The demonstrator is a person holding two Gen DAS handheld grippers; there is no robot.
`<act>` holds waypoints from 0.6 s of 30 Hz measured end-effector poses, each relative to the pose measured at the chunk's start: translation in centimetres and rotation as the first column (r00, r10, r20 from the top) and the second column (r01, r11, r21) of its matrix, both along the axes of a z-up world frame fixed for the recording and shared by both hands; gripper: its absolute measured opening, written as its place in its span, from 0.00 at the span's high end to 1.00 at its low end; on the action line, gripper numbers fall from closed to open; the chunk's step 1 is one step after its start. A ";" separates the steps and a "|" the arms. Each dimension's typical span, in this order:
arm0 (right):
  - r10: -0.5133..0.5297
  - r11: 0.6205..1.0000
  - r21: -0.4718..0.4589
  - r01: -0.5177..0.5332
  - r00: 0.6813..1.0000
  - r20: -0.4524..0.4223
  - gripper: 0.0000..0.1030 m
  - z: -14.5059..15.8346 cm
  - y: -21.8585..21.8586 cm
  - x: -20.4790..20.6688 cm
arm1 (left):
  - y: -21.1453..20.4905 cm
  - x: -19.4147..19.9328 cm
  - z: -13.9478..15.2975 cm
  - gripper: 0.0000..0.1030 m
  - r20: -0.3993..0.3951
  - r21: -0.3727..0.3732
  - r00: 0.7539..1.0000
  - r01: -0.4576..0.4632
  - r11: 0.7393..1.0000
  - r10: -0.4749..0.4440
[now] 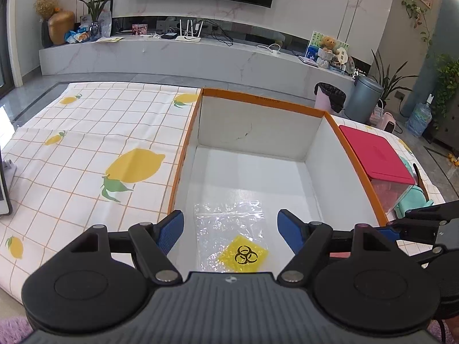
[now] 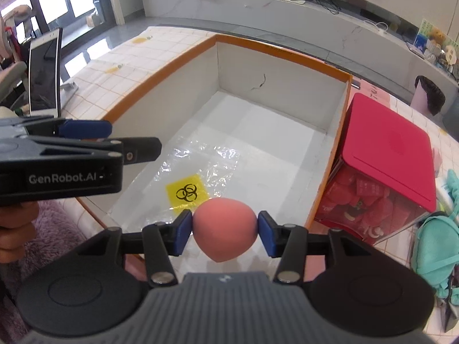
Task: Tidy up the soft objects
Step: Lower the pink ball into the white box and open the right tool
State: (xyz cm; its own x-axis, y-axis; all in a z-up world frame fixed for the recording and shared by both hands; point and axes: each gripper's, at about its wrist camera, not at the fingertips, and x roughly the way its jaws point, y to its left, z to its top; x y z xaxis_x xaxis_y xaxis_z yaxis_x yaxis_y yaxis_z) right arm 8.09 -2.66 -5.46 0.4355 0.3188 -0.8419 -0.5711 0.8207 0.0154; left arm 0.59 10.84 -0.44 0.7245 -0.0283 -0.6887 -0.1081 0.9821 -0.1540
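A soft pink, egg-shaped sponge (image 2: pixel 224 229) sits low in the centre of my right wrist view, its point facing down, pinched between the two blue pads of my right gripper (image 2: pixel 225 232); both pads touch its sides, so the fingers are clamped on it. Behind and below the sponge lies the inside of a white box with an orange rim (image 2: pixel 348 91), which fills the middle of the frame. On the box floor, just above the sponge in the picture, lies a clear plastic bag (image 2: pixel 206 157) with a yellow biohazard label (image 2: pixel 187 191). At the left edge of the same view my left gripper (image 2: pixel 86 137) reaches in sideways, a hand (image 2: pixel 14 229) gripping its handle at the lower left. In the left wrist view, that left gripper (image 1: pixel 230 228) has its blue fingers wide apart with nothing between them, and the plastic bag (image 1: pixel 229 218) and its label (image 1: pixel 243 253) show through the gap at the bottom centre, on the box floor. The box's rim (image 1: pixel 258 97) runs across the middle of the frame. To the right of the box stands a clear container with a red lid (image 2: pixel 390 143), and beside it, at the right edge, some teal fabric (image 2: pixel 433 246). Everything rests on a lemon-print cloth (image 1: pixel 86 149) filling the left half of that view.
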 end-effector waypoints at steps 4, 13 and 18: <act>0.007 1.000 -0.008 -0.007 1.000 -0.004 0.48 -0.2 0.3 0.0 | -0.2 0.0 0.0 0.15 -0.001 0.007 1.000 0.002 1.000 -0.002; 0.009 1.000 0.007 -0.009 1.000 -0.023 0.41 -0.2 0.6 -0.2 | -0.4 0.0 -0.1 0.15 -0.003 0.018 1.000 0.005 1.000 -0.005; 0.006 0.999 0.038 -0.005 1.000 -0.030 0.31 0.2 0.4 -0.1 | -0.3 0.1 0.0 0.14 -0.002 0.013 1.000 0.004 1.000 -0.004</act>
State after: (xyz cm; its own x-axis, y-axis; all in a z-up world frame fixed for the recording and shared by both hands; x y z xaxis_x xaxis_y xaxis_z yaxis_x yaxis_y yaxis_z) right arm 8.03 -2.24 -5.27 0.4080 0.3532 -0.8419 -0.5744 0.8161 0.0640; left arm 0.70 10.52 -0.43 0.7232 -0.0225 -0.6903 -0.1043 0.9844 -0.1415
